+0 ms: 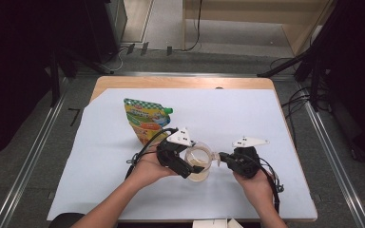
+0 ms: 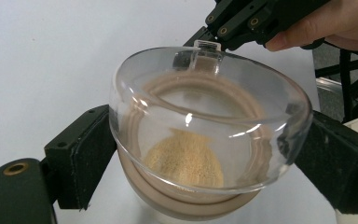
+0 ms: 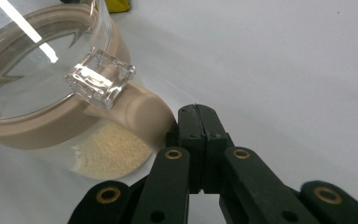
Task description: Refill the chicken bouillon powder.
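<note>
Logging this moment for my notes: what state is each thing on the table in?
Jar: upright, clear lid on, little powder inside.
Pouch: lying flat, green cap on.
Left gripper: shut on jar.
Right gripper: shut, empty, beside the jar's lid tab.

Clear jar [image 1: 198, 164] — beige rim, tan powder inside — upright on the table.

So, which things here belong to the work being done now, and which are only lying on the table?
In the work:
- clear container with beige rim, some beige powder inside
- its clear lid tab
- left gripper, jaws pressing the container's sides
- right gripper, shut, beside the beige rim under the tab

Lying about:
- colourful spout pouch, flat on the table, untouched
</note>
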Tool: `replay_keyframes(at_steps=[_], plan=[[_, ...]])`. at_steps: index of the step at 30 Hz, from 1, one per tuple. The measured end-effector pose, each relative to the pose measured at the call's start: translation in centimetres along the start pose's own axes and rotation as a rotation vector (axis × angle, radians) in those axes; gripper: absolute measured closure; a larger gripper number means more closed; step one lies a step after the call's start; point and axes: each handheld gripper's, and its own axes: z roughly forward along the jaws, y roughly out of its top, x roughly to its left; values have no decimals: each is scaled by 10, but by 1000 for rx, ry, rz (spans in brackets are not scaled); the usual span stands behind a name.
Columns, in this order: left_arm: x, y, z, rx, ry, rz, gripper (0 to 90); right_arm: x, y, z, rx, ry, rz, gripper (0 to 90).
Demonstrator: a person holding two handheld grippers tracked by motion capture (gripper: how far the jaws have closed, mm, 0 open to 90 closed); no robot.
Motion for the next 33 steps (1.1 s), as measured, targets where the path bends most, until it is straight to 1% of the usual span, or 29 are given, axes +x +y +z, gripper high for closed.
replay_keyframes(at_steps=[5, 6, 7, 8, 9, 10, 11, 12, 13, 14, 15, 16, 17, 18, 19, 20, 21, 22, 23, 24, 28, 30, 33], plan=[[-3, 4, 0, 11, 7, 22, 110, 0, 0, 0, 3, -4, -7, 900], [-3, 6, -2, 2, -3, 30, 109, 1, -1, -1, 5, -7, -8, 900], [-4, 7, -3, -17, -25, 28, 150, 1, -1, -1, 3, -6, -7, 900], [-4, 7, -3, -17, -25, 28, 215, 1, -1, -1, 3, -6, -7, 900], [-4, 8, -5, -44, -83, 17, 318, 2, -1, -1, 0, -4, -8, 900], [-7, 11, -5, -47, -90, 21, 320, 2, -1, -1, 0, -2, -6, 900], [-8, 13, -4, -25, -86, 36, 318, 3, -1, -1, -1, -5, -10, 900], [-10, 14, -4, -11, -77, 49, 334, 3, -1, -1, 2, -11, -13, 900], [-13, 16, -5, -15, -63, 59, 358, 3, -1, -1, 2, -8, -13, 900], [-14, 17, -6, -21, -89, 58, 414, 2, -1, -1, 0, -6, -9, 900], [-14, 17, -6, -21, -89, 58, 506, 2, -1, -1, 0, -6, -9, 900], [-18, 18, -6, -26, -94, 75, 550, 2, -1, -1, -1, -4, -9, 900], [-19, 19, -7, -26, -114, 73, 587, 2, -1, -1, -1, -4, -8, 900], [-20, 20, -7, -28, -123, 74, 629, 2, -1, -1, -2, -3, -4, 900], [-19, 21, -6, -22, -133, 74, 644, 2, -1, -1, -2, -2, -1, 900], [-19, 21, -6, -22, -133, 74, 684, 2, -1, -1, -2, -2, -1, 900], [-19, 23, -7, -6, -176, 79, 747, 2, -2, -1, -2, -3, 0, 900], [-20, 26, -6, 1, -186, 79, 770, 2, -2, -1, 1, -3, 3, 900], [-20, 26, -6, 1, -186, 79, 804, 2, -2, -1, 0, -3, 2, 900], [-21, 31, -5, 18, -206, 69, 827, 2, -2, -1, -1, 0, 6, 900], [-16, 39, -3, 28, -239, 50, 818, 2, -4, -1, -5, 2, 17, 900], [-15, 42, 0, 32, -255, 26, 804, 3, -6, -1, -15, 1, 22, 900], [-14, 45, 2, 40, -259, 23, 793, 3, -7, -1, -9, -6, 19, 900]])
